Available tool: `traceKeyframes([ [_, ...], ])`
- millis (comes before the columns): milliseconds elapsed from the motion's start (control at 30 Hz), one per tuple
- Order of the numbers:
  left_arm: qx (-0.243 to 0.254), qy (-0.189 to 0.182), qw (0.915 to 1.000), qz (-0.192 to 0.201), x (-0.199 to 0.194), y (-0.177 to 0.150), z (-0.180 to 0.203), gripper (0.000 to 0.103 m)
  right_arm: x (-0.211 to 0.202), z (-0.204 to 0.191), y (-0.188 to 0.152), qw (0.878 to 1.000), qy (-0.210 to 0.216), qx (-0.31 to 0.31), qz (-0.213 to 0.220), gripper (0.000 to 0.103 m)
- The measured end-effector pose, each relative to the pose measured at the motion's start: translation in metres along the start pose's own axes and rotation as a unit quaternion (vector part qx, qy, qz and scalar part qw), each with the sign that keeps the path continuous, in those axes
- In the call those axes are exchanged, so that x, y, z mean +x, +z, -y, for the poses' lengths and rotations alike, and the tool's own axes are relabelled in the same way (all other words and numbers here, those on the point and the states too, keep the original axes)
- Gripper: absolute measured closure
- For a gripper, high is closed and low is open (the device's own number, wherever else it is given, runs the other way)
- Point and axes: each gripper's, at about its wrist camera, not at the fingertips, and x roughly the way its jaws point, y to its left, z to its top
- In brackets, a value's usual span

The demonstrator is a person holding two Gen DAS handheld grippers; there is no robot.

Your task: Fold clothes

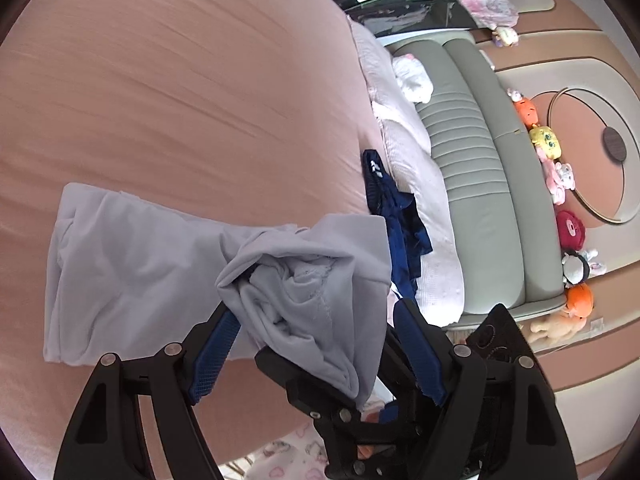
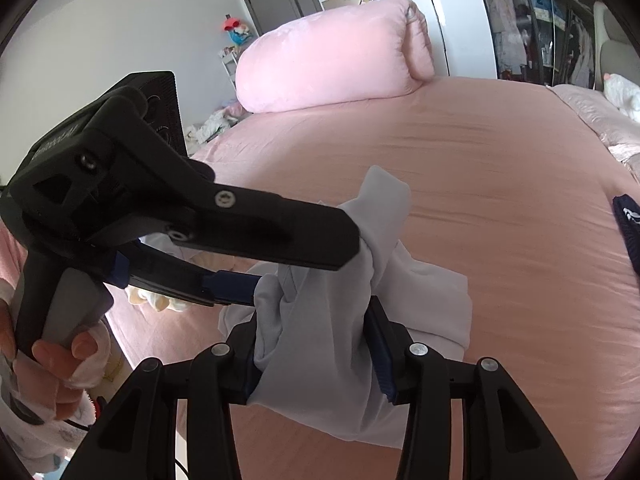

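Lavender-grey cloth, a soft garment (image 1: 136,264), lies part spread on the pink bed sheet (image 1: 160,80) and part bunched up between the two grippers. The left gripper (image 1: 316,320) has its blue-padded fingers (image 1: 214,354) standing wide on either side of a crumpled wad of the fabric; I cannot tell whether the pads actually press it. The right gripper (image 2: 316,320) has its fingers closed in on a thick fold of the same garment (image 2: 320,344), which bulges out above and below them. A hand (image 2: 48,368) in a fuzzy pale sleeve grips the left tool's handle. Near the pillows lies a dark blue garment (image 1: 396,216), and a rolled pink duvet (image 2: 332,52) sits at the bed's far end.
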Motion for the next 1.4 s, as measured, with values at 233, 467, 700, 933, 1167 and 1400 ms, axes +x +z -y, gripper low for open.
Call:
traceKeyframes([
  [233, -0.012, 0.001, 0.9999, 0.001, 0.006, -0.005, -0.01, 0.058, 0.001, 0.01, 0.0, 0.999, 0.009, 0.031, -0.008, 0.038],
  [467, -0.02, 0.003, 0.9997, -0.016, 0.009, -0.003, -0.015, 0.058, -0.009, 0.024, -0.011, 0.999, -0.017, 0.026, -0.03, 0.028],
  [700, 0.0, 0.018, 0.9993, -0.034, 0.022, -0.006, -0.001, 0.058, -0.025, 0.047, -0.035, 0.998, -0.015, 0.051, -0.04, 0.025],
  [933, -0.002, 0.024, 0.9989, -0.041, 0.027, -0.005, 0.001, 0.058, -0.043, 0.067, -0.051, 0.997, -0.006, 0.075, -0.035, 0.025],
  [1167, -0.014, 0.052, 0.9985, -0.008, 0.013, 0.001, -0.01, 0.058, -0.045, 0.076, -0.068, 0.994, -0.064, 0.063, -0.064, 0.024],
  [1400, -0.034, 0.034, 0.9988, -0.014, 0.012, 0.002, -0.024, 0.058, -0.025, 0.08, -0.077, 0.991, -0.069, 0.055, -0.096, 0.024],
])
